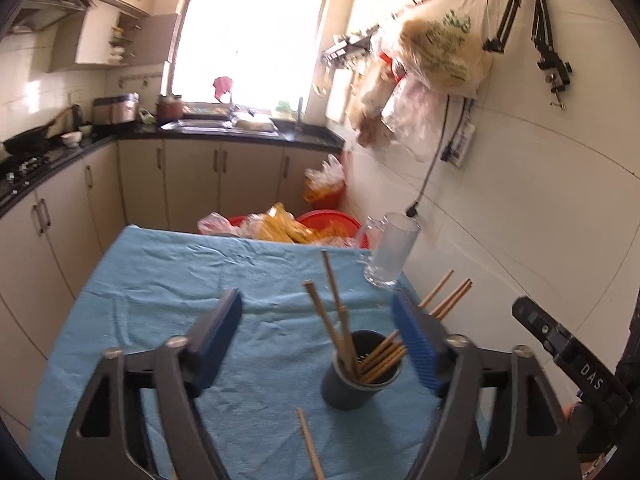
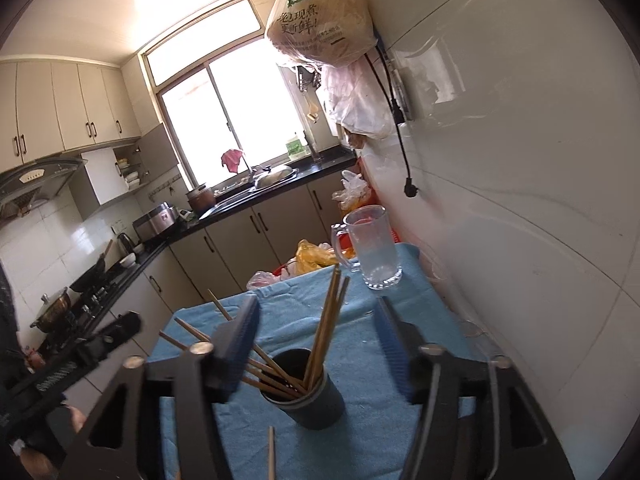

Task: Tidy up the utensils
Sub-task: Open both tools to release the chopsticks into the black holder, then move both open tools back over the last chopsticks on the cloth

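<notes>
Both grippers stand spread with nothing between their pads: the left gripper [image 1: 318, 344] frames the dark cup [image 1: 362, 368] from the left wrist view, and the right gripper [image 2: 316, 344] frames the same cup [image 2: 306, 390] from the other side. The cup sits on the blue cloth [image 1: 160, 280] near the right edge of the table, and a bundle of chopsticks [image 1: 344, 332] stands in it, fanned out and leaning several ways. One loose chopstick [image 1: 310, 446] lies on the cloth on the near side of the cup (its near end runs out of view). A glass mug [image 1: 390, 252] stands farther back, close to the tiled wall.

The step in hand looks like fetching that last stick. To do it well, pinch it toward its middle so it does not swing, lift it clear of the cloth, tip it upright, and lower it into a gap between the leaning sticks without knocking the cup.
</notes>
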Motion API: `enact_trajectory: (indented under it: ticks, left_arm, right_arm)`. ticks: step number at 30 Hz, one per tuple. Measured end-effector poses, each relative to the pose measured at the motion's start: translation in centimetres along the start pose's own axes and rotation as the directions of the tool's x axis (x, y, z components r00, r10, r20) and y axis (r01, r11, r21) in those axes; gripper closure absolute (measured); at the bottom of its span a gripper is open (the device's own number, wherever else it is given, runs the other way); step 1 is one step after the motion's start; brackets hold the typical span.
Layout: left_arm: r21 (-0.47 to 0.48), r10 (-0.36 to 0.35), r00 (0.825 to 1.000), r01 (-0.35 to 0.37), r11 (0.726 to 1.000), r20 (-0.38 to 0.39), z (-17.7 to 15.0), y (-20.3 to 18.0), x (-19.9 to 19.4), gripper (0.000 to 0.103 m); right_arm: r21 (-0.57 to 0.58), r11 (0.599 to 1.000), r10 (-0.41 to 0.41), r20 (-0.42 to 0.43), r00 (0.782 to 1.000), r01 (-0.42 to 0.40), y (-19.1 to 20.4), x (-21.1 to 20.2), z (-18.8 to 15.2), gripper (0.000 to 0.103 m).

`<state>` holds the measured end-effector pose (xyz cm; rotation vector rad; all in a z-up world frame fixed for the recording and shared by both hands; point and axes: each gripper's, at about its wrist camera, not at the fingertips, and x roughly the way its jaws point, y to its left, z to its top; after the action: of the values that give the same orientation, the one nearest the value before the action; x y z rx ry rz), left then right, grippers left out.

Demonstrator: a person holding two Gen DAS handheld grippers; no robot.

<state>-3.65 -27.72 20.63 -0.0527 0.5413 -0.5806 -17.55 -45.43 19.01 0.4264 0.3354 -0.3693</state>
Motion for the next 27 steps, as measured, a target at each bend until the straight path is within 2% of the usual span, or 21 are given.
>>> enact_trajectory:
  ticks: [1, 3, 8, 11, 14, 27]
  left_arm:
    - [-0.003, 0.013, 1.0, -0.013, 1.0, 0.016, -0.3, 0.2, -0.6, 0.02]
    - [0.009, 0.052, 0.998, -0.052, 0.999, 0.045, -1.2, 0.6, -1.7, 0.018]
    - [0.054, 0.141, 0.986, -0.146, 0.988, 0.089, -3.7, 1.3, -3.4, 0.007]
    - [0.083, 0.177, 0.981, -0.184, 0.979, 0.084, -5.6, 2.0, -4.2, 0.007]
    - [0.104, 0.207, 0.976, -0.213, 0.971, 0.065, -7.3, 2.8, -4.7, 0.007]
    - [0.038, 0.276, 0.958, -0.273, 0.961, -0.083, -13.6, 9.4, -5.3, 0.007]
  right_arm:
    - [-0.003, 1.0, -0.015, 0.002, 1.0, 0.015, 0.1, -0.2, -0.3, 0.024]
    - [-0.012, 0.999, -0.043, 0.002, 0.999, 0.043, 0.2, -0.8, -1.2, 0.017]
    - [-0.059, 0.994, -0.096, -0.004, 0.995, 0.095, 1.0, -1.5, -3.4, 0.013]
    - [-0.099, 0.989, -0.112, -0.024, 0.993, 0.109, 1.4, -1.6, -4.8, 0.013]
    - [-0.12, 0.985, -0.127, -0.041, 0.991, 0.121, 1.7, -1.7, -6.3, 0.012]
    - [-0.184, 0.976, -0.142, -0.156, 0.977, 0.113, 3.1, -0.7, -11.2, 0.012]
